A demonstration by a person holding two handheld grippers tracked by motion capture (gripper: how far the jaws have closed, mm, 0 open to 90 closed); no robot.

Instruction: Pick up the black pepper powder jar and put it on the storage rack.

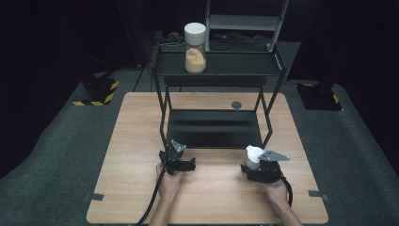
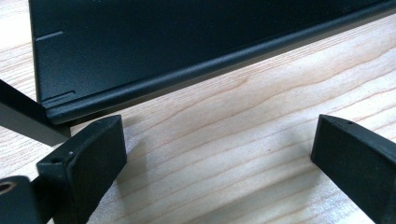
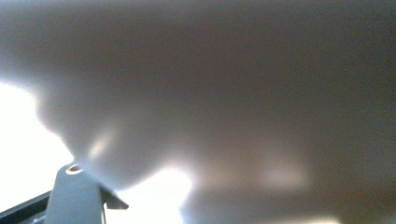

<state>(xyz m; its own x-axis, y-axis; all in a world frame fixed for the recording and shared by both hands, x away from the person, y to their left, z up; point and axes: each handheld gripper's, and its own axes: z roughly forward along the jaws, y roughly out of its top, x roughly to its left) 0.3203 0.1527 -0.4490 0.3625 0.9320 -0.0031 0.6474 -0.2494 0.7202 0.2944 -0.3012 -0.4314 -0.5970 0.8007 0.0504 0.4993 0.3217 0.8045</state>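
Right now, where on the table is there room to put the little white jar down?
Bare wood lies between the left tool and the white jar in the right tool. The rack's lower shelf is bare. Its top shelf has room beside the orange-filled jar.

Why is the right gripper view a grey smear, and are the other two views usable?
Right gripper view: a white container sits too close to focus, with blown-out glare at lower left. Left gripper view: sharp wood grain, soft shadows. High view: table lit, surroundings dark.
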